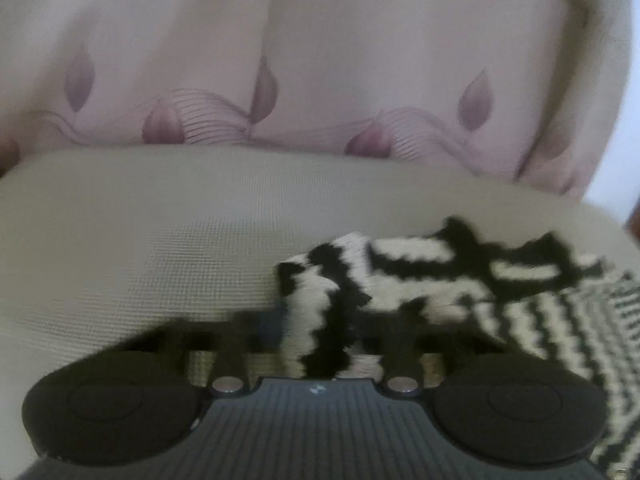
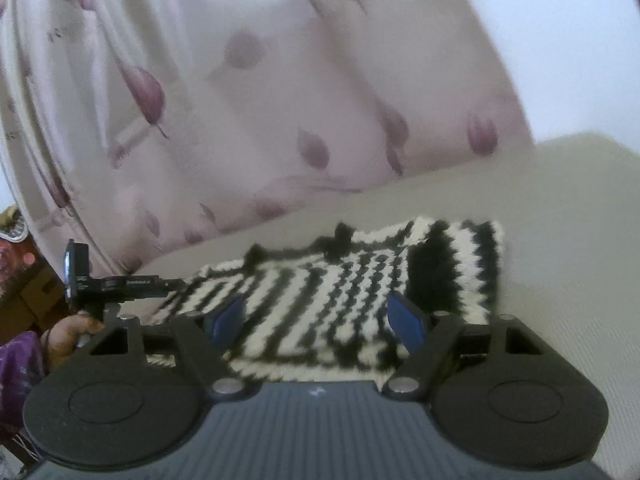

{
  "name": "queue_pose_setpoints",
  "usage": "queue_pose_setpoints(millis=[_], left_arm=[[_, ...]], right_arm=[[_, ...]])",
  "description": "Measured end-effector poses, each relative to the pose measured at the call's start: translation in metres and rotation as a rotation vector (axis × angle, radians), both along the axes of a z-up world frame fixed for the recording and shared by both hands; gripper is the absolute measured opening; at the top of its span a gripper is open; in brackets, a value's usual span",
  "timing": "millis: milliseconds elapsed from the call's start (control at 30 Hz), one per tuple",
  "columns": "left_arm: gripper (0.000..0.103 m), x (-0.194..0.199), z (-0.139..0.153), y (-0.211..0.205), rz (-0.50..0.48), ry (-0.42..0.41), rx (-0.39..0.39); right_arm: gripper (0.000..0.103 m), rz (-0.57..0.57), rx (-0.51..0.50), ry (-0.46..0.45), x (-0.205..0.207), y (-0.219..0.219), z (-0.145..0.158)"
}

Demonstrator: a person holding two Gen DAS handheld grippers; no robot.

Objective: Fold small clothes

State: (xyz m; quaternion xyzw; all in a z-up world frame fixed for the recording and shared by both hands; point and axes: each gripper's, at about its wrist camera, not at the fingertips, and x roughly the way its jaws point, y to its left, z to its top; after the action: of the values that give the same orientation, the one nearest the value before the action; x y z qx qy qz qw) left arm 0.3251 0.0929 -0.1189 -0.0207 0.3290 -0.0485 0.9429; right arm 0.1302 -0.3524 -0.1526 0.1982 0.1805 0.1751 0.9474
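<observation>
A small black-and-white striped knit garment [image 2: 320,292] lies on a beige padded surface [image 2: 560,240], its right end folded over. My right gripper [image 2: 320,320] is open; its blue pads [image 2: 406,322] stand wide apart over the garment's near part, holding nothing. In the left wrist view the same garment [image 1: 400,280] rises from the jaw area of my left gripper [image 1: 320,344]. Its fingers are hidden behind the cloth, which seems pinched between them. The left gripper also shows at the garment's left edge in the right wrist view [image 2: 168,282].
A pink curtain with purple tulip shapes [image 1: 320,60] hangs right behind the beige surface [image 1: 140,240]. In the right wrist view a hand [image 2: 68,336] holds the left gripper's handle, with brown furniture [image 2: 24,300] at far left.
</observation>
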Motion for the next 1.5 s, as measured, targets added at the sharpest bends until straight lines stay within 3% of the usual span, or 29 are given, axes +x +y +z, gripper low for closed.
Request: queue_pose_setpoints(millis=[67,100,167,200,267,333,400,467,600,700,767,867,967,1000,1067,1133,1167,1233,1300,1400,1500], left_arm=[[0.011,-0.001,0.000,0.010,0.073,-0.034,0.008],[0.001,-0.001,0.000,0.016,0.113,-0.053,0.024],[0.000,0.001,-0.002,0.031,0.182,-0.073,0.060],[0.000,0.003,-0.006,0.044,0.192,-0.057,0.020],[0.000,-0.001,-0.009,0.060,0.171,-0.068,-0.073],[0.000,-0.011,-0.003,0.058,0.175,-0.125,-0.024],[0.000,-0.020,0.009,0.056,0.118,-0.157,-0.084],[0.000,-0.025,0.020,0.040,0.043,-0.177,-0.078],[0.000,-0.019,0.022,0.004,-0.094,-0.132,-0.073],[0.000,-0.011,0.008,-0.011,-0.076,-0.066,-0.017],[0.000,-0.005,-0.006,-0.008,-0.028,-0.035,0.004],[0.004,-0.008,-0.009,0.001,0.018,-0.055,-0.002],[0.005,-0.014,-0.002,-0.003,0.016,-0.081,0.032],[0.012,-0.023,0.005,-0.001,0.013,-0.102,0.014],[0.042,-0.051,0.024,0.005,0.009,-0.160,-0.037],[0.091,-0.089,0.041,0.010,-0.018,-0.214,-0.060],[0.100,-0.107,0.046,0.012,-0.034,-0.231,-0.056],[0.103,-0.150,0.051,0.013,-0.064,-0.264,-0.030],[0.103,-0.184,0.050,0.013,-0.101,-0.244,-0.002],[0.103,-0.225,0.038,0.022,-0.122,-0.193,-0.018],[0.103,-0.250,0.021,0.033,-0.119,-0.120,-0.078]], right_arm=[[0.079,0.005,-0.023,0.033,0.028,0.006,-0.006],[0.079,0.003,-0.042,0.044,0.035,0.010,-0.009],[0.077,-0.002,-0.104,0.076,0.051,0.017,-0.016],[0.077,-0.013,-0.136,0.091,0.056,0.020,-0.020],[0.077,-0.023,-0.152,0.095,0.059,0.022,-0.026],[0.077,-0.023,-0.169,0.090,0.059,0.027,-0.027],[0.077,-0.031,-0.185,0.084,0.057,0.028,-0.026],[0.077,-0.050,-0.177,0.042,0.050,0.027,-0.020],[0.077,-0.075,-0.176,-0.002,0.046,0.024,-0.007],[0.074,-0.082,-0.215,0.020,0.054,0.022,-0.007],[0.068,-0.098,-0.221,0.099,0.066,0.017,-0.017],[0.068,-0.113,-0.211,0.117,0.067,0.011,-0.024],[0.069,-0.119,-0.265,0.127,0.074,0.019,-0.023],[0.070,-0.112,-0.258,0.132,0.072,0.019,-0.020],[0.070,-0.122,-0.148,0.120,0.052,0.013,-0.010],[0.070,-0.121,-0.017,0.047,0.008,0.008,0.002],[0.071,-0.115,-0.003,0.025,-0.020,0.010,0.006],[0.072,-0.130,-0.030,0.017,-0.069,0.019,0.008],[0.072,-0.133,-0.060,0.027,-0.119,0.026,0.001],[0.072,-0.190,-0.091,0.060,-0.177,0.020,-0.016],[0.072,-0.222,-0.054,0.080,-0.218,0.000,-0.035]])
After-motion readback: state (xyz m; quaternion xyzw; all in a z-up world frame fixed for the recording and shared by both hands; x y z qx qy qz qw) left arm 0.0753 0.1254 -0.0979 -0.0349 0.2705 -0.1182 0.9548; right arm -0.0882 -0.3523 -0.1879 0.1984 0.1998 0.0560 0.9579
